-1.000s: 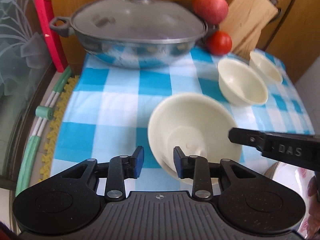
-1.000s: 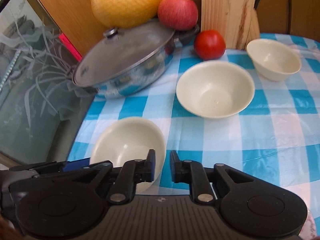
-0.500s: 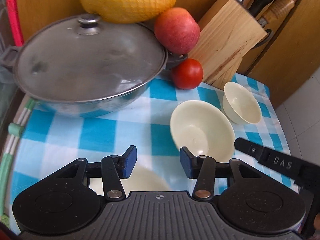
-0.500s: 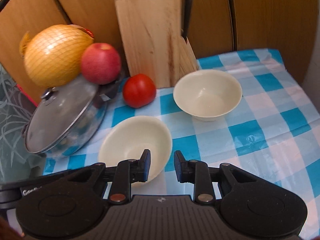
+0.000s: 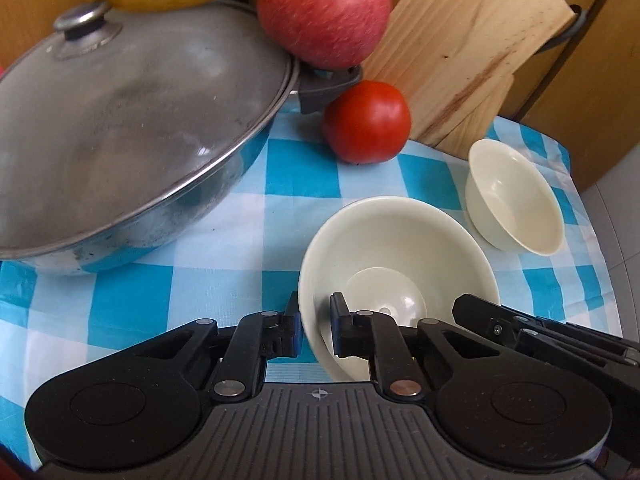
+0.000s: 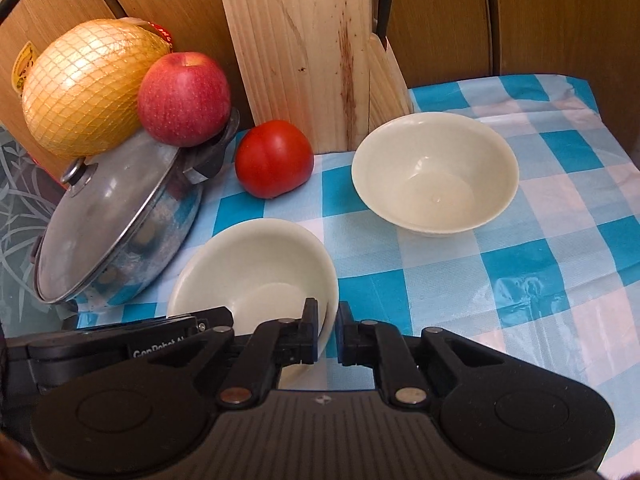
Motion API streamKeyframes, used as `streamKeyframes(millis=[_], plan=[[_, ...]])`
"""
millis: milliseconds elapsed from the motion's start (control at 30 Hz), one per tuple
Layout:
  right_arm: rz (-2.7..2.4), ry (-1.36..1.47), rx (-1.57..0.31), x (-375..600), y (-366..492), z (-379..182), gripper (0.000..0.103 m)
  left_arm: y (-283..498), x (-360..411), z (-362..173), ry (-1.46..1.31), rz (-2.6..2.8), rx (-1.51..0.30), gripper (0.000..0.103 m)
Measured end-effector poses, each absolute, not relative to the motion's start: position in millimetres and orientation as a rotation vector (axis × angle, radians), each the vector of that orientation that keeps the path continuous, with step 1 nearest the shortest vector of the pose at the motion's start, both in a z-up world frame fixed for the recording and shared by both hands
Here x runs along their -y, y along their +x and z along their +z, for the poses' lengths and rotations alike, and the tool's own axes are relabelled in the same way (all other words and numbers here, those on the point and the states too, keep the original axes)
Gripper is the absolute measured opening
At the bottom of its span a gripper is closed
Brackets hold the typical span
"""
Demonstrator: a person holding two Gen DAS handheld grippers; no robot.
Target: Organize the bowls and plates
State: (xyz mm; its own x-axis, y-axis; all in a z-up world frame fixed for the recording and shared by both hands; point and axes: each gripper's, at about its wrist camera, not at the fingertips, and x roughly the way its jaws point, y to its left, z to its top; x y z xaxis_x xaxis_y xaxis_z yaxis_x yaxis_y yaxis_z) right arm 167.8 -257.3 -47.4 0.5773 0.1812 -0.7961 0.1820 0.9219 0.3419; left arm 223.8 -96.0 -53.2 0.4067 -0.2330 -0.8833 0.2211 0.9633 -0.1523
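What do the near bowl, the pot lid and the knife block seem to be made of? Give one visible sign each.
Near bowl: likely glazed ceramic or melamine; smooth cream sheen.
Pot lid: dull brushed metal; grey, scuffed, soft reflections.
Knife block: unfinished pale wood; visible grain.

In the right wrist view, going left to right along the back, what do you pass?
Netted yellow pomelo → red apple → red tomato → pale wooden knife block → far cream ceramic bowl.
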Motion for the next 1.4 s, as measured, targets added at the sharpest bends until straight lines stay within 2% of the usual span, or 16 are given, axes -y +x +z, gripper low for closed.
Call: streamKeyframes(millis=[367,567,1133,1200,1300,1400], plan=[[0.078,0.38,-0.884,227,134,6,0.01,186,70,0,-0.002,-0.288,-1.012,0.019],[0.154,0.345,-0.897,187,110,13,0.01,148,28,19,-0.006,-0.26,-0.995,0.019],[0.175,0.27,-0.979,140,93,-10,0.011,110,-18,4,-0.001,-0.202,-1.027,0.02],[0.171,0.246,-0.981,137,94,-10,0.012,111,-18,3,0.016,-0.196,-1.023,0.023],[0.153,0.223,-0.95,142,91,-4,0.016,111,-21,3,0.054,-0.165,-0.992,0.035],[0.14,0.25,-0.92,159,87,6,0.017,112,-27,8,0.071,-0.132,-0.963,0.038]])
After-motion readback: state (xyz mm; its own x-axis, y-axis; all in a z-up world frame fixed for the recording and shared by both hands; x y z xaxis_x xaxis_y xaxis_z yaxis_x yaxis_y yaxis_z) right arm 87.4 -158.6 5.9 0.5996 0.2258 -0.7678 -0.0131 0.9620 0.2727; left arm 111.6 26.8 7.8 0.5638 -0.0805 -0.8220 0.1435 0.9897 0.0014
